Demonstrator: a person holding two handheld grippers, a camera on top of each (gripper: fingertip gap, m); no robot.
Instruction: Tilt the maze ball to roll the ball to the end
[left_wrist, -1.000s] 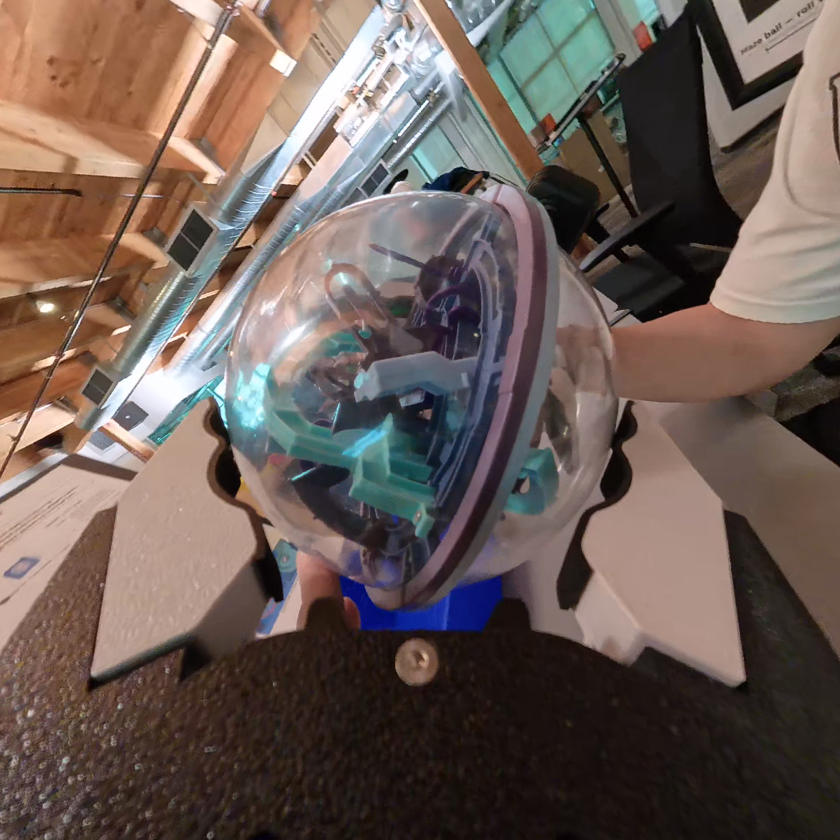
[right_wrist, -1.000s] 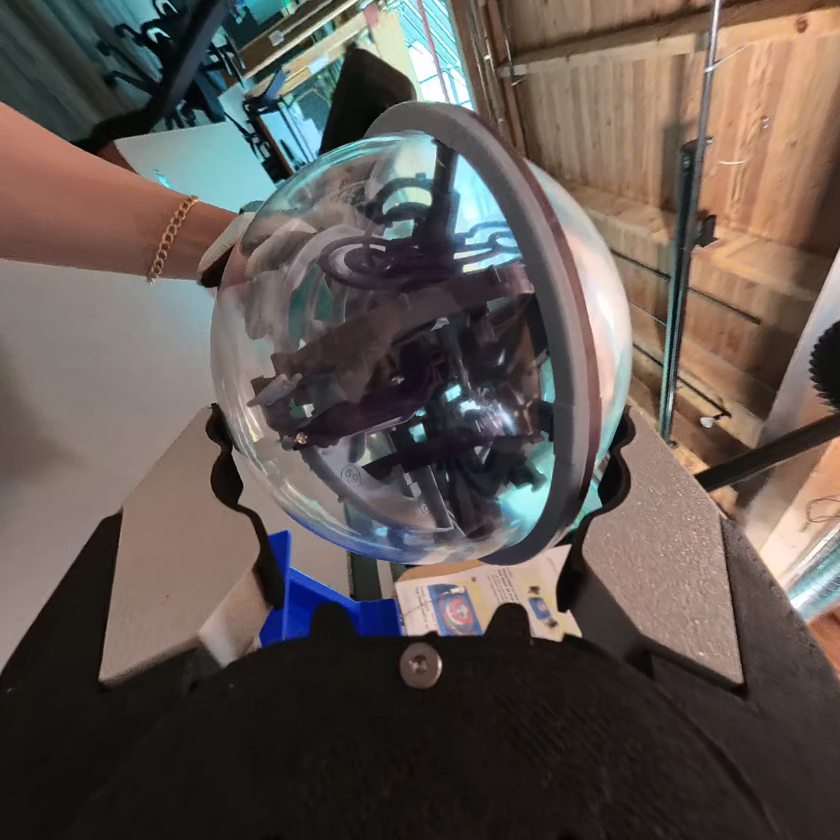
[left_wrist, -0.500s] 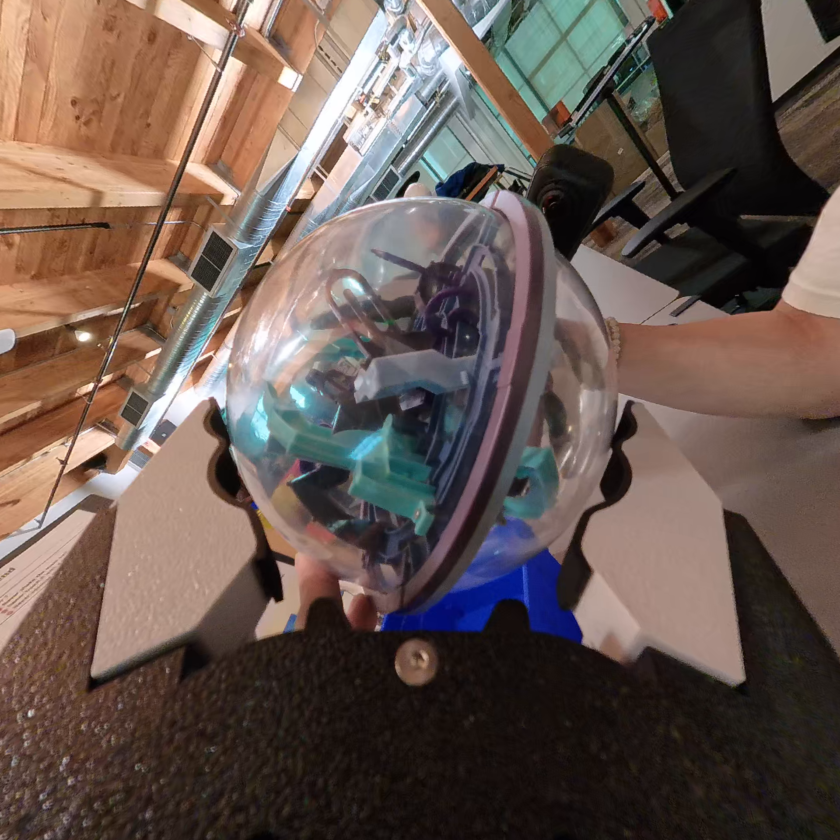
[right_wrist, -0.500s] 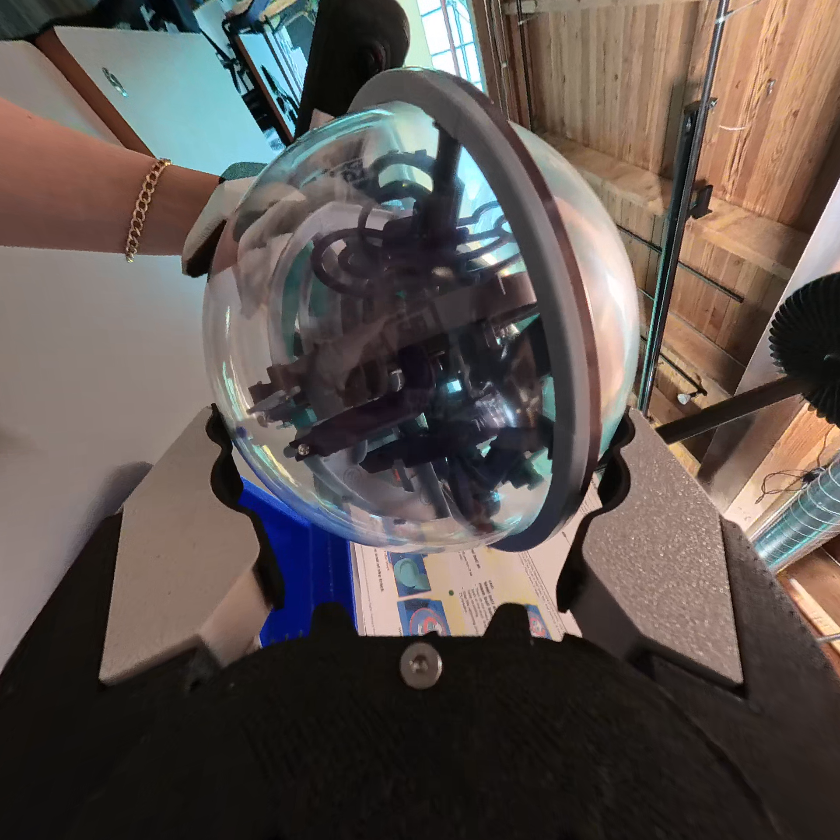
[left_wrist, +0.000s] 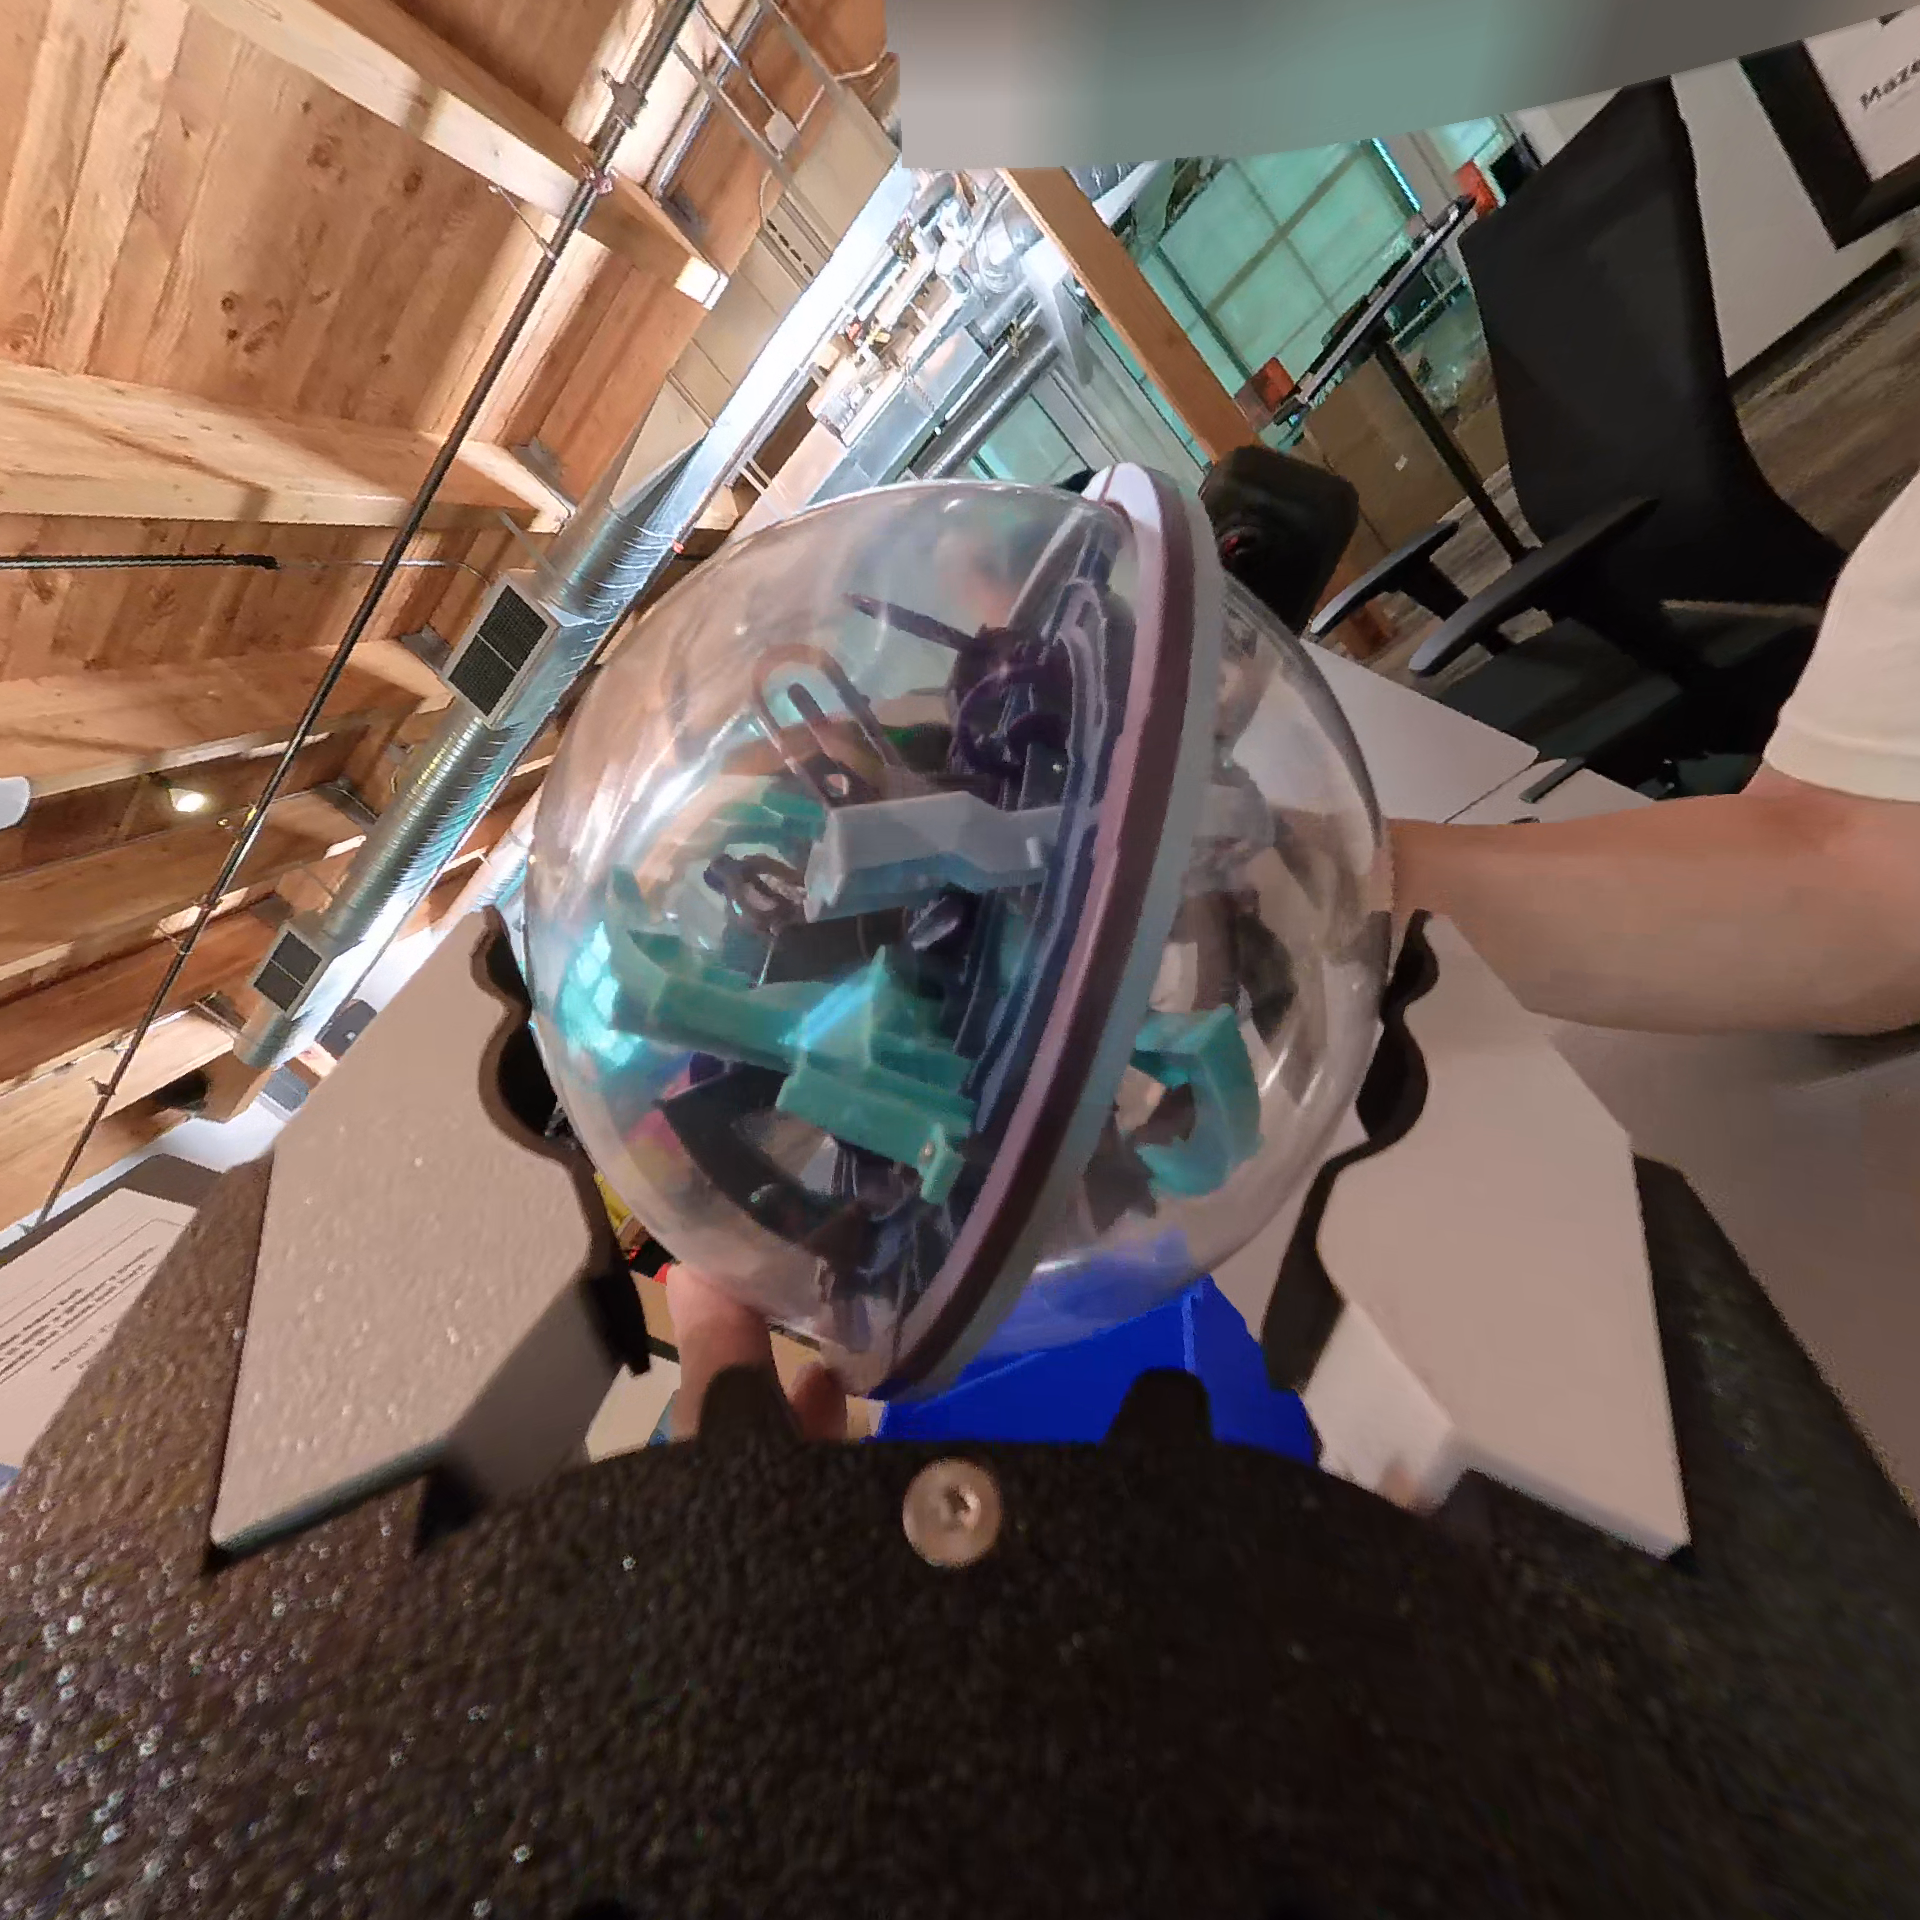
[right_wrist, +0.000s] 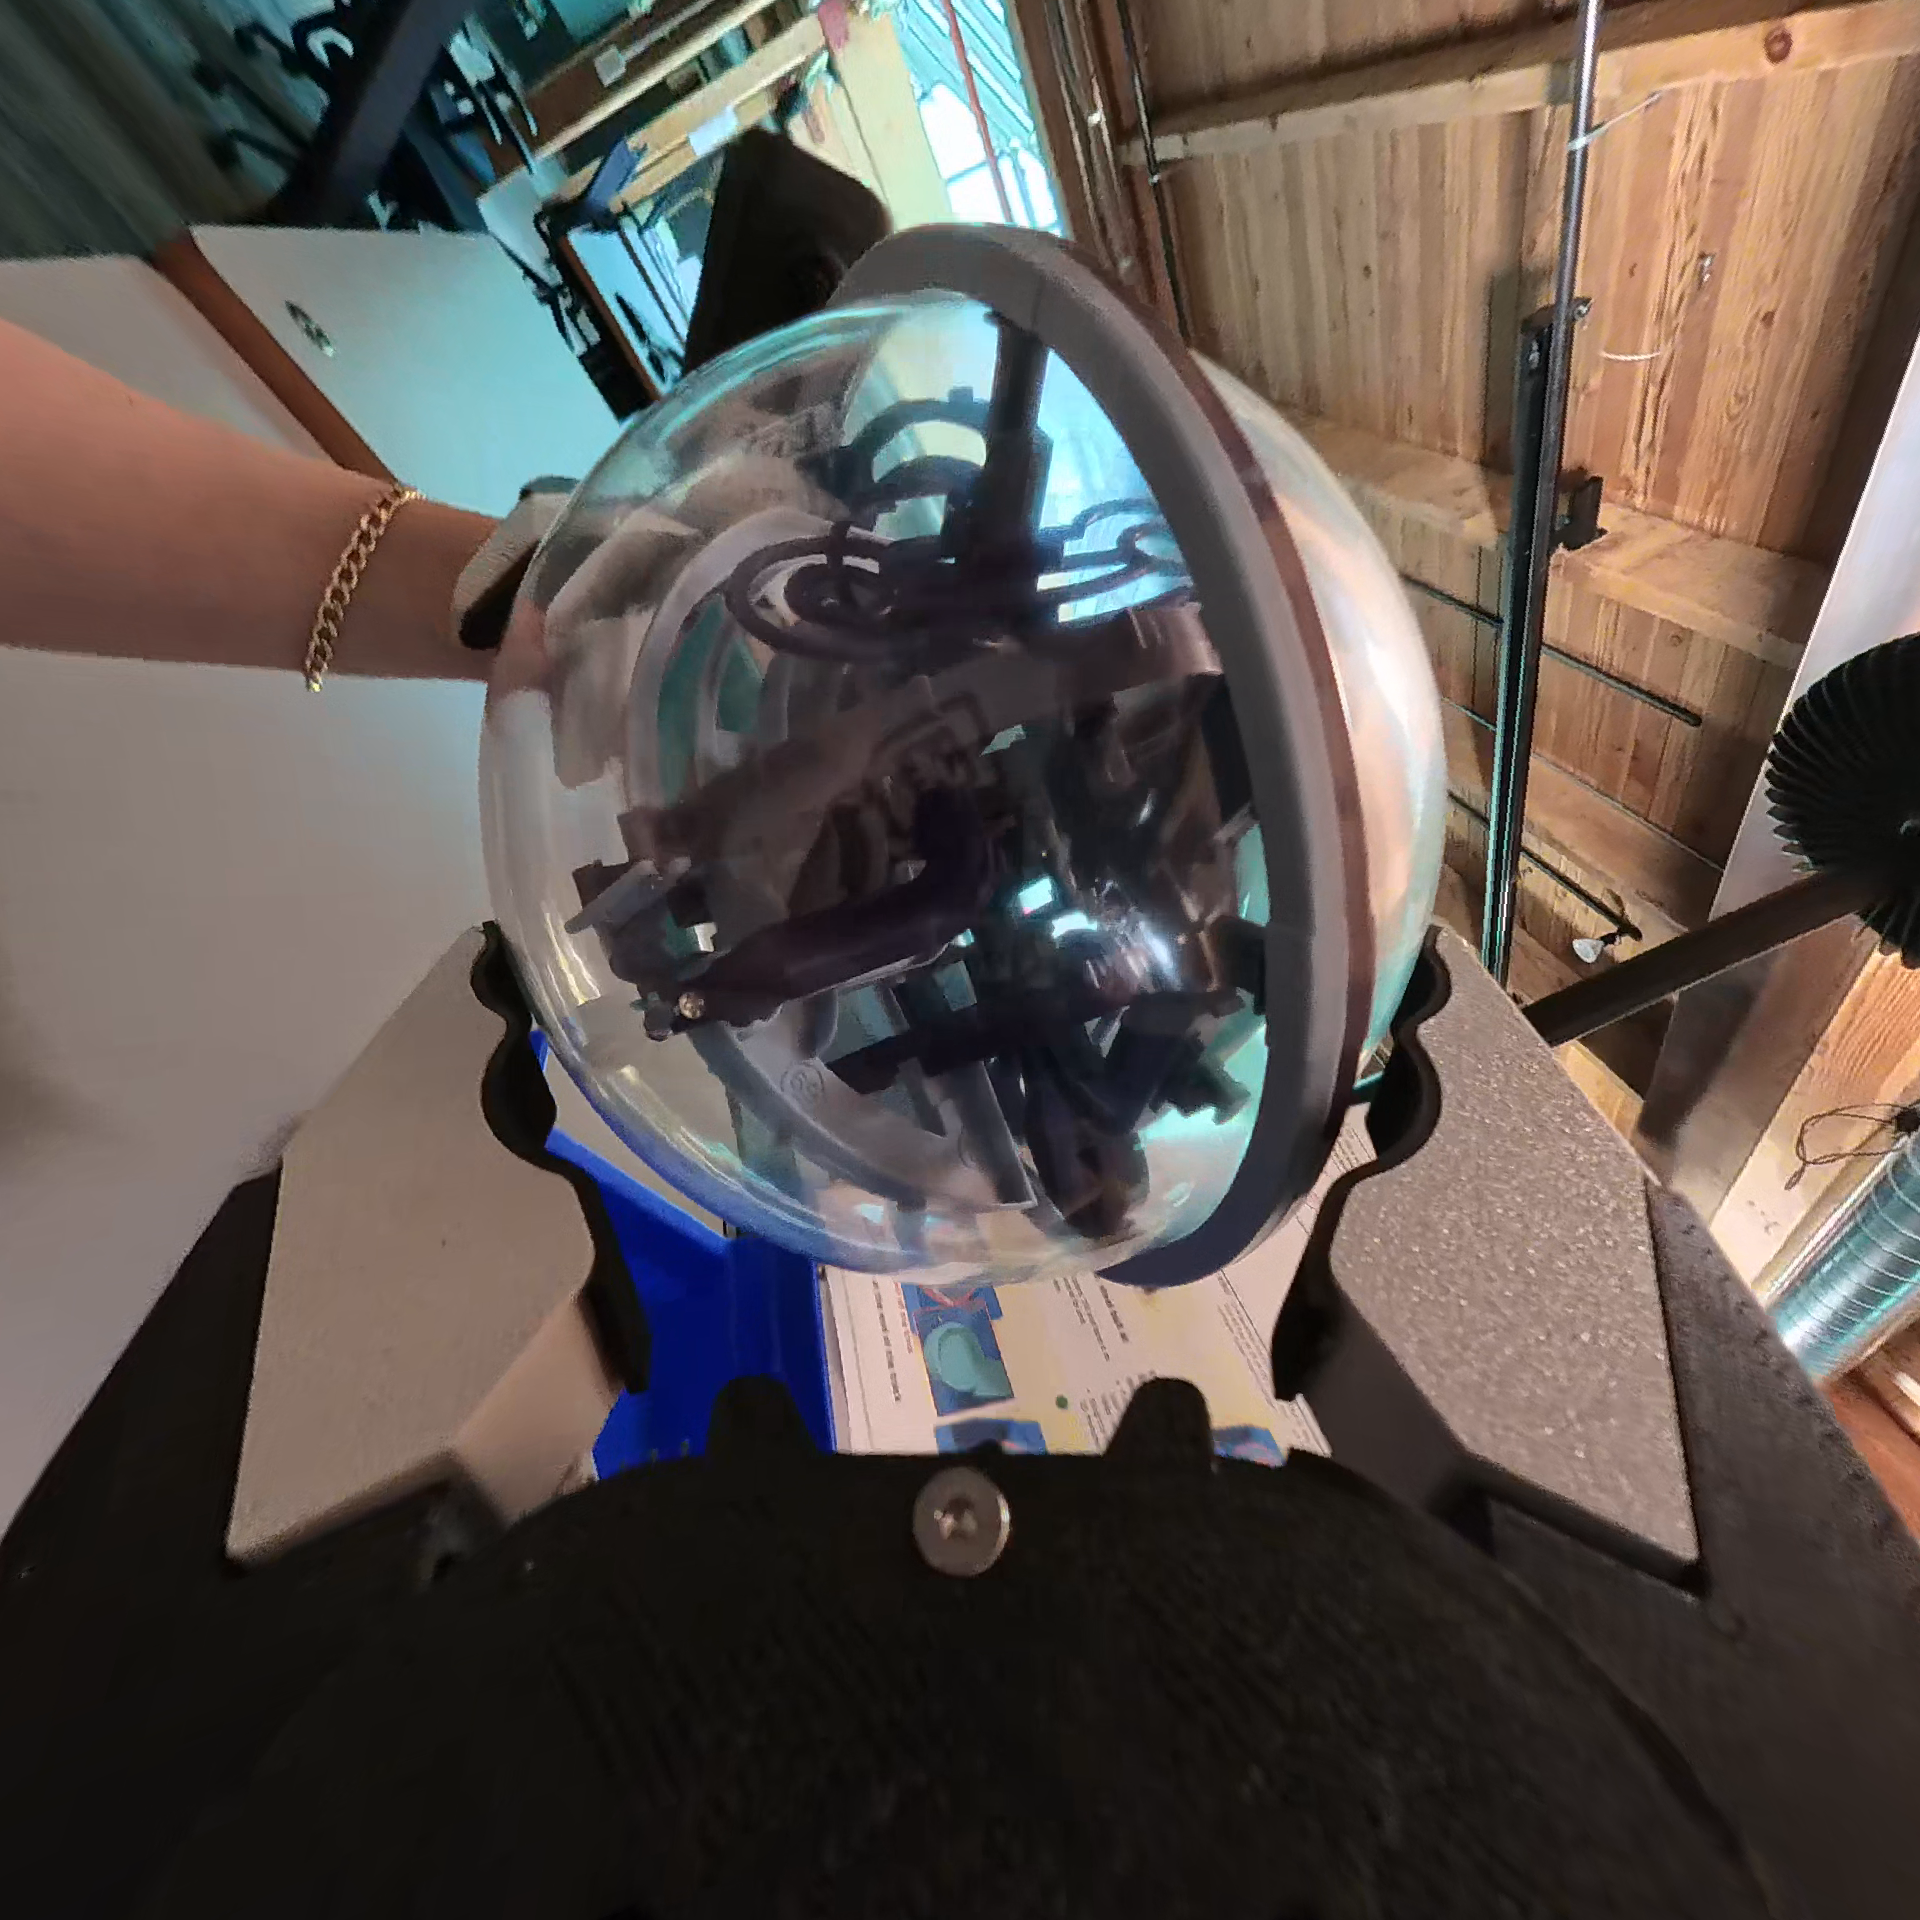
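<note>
The maze ball (left_wrist: 956, 935) is a clear sphere with a grey equator ring and teal, grey and dark purple track inside. It is held in the air between both claws, above a blue bin (left_wrist: 1091, 1371) and a printed sheet (right_wrist: 1070, 1361).

Change over the last second: the background has swung round the sphere in both wrist views, while the sphere keeps its place between the pads. Judged from this, a tilt of the whole assembly is under way, with the grip unchanged. The rolling ball inside cannot be made out, so progress along the track cannot be told.

Left claw (left_wrist: 956, 997): spread wide, both pads pressed on the shell. Right claw (right_wrist: 956, 997): spread wide and clamped likewise on the sphere (right_wrist: 956, 748).

Surroundings: white table (right_wrist: 208, 883), black office chair (left_wrist: 1621, 499), timber ceiling with a metal duct (left_wrist: 436, 810). A bare forearm (left_wrist: 1662, 914) reaches in beside the sphere. Nothing obstructs the tilt.
</note>
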